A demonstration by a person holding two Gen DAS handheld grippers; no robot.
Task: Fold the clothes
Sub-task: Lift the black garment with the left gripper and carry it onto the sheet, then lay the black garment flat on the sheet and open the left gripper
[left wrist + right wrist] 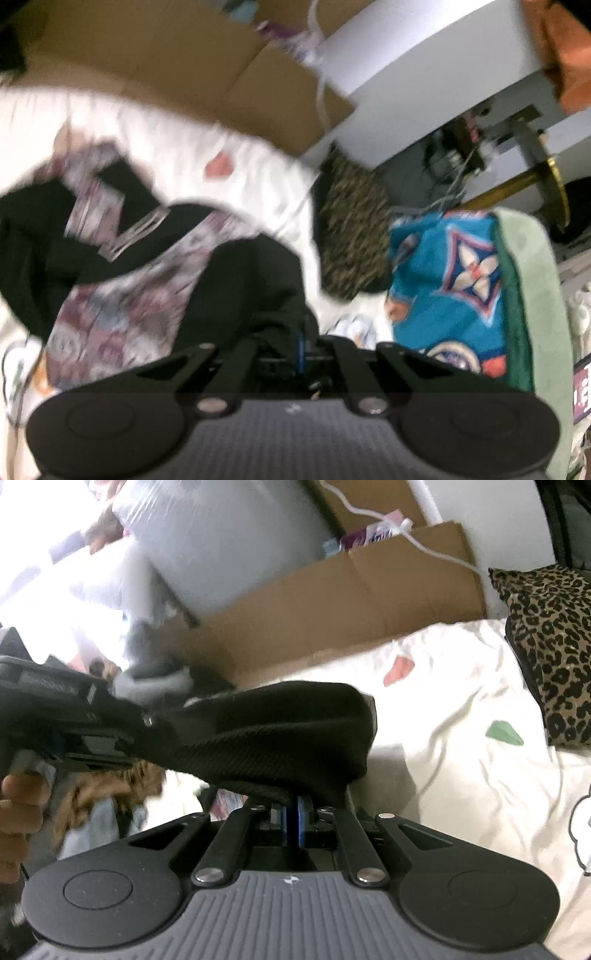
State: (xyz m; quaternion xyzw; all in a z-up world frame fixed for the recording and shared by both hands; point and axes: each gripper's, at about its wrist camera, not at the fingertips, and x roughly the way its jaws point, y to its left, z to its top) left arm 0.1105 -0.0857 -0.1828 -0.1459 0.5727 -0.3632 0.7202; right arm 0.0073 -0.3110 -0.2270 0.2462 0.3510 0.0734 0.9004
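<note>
A black garment (pixel 255 280) with purple-and-white patterned panels (pixel 122 306) lies bunched on the white bed sheet (pixel 177 140); the left wrist view is blurred. My left gripper (pixel 301 343) is shut, with black cloth gathered over its tips. In the right wrist view a band of the same black garment (pixel 280 734) stretches from the left gripper (pixel 151 720), at the left edge, down to my right gripper (pixel 293 812). The right gripper's blue pads (pixel 303 819) are shut on the cloth's lower edge. A hand (pixel 22 805) holds the left gripper's handle.
A leopard-print pillow (pixel 351 229) (pixel 554 646) lies at the head of the bed. A cardboard box (pixel 184 74) (pixel 351 605) stands behind the bed. A blue patterned blanket (pixel 443 277) and green cloth (pixel 532 295) lie to the right. White sheet (pixel 461 720) spreads to the right.
</note>
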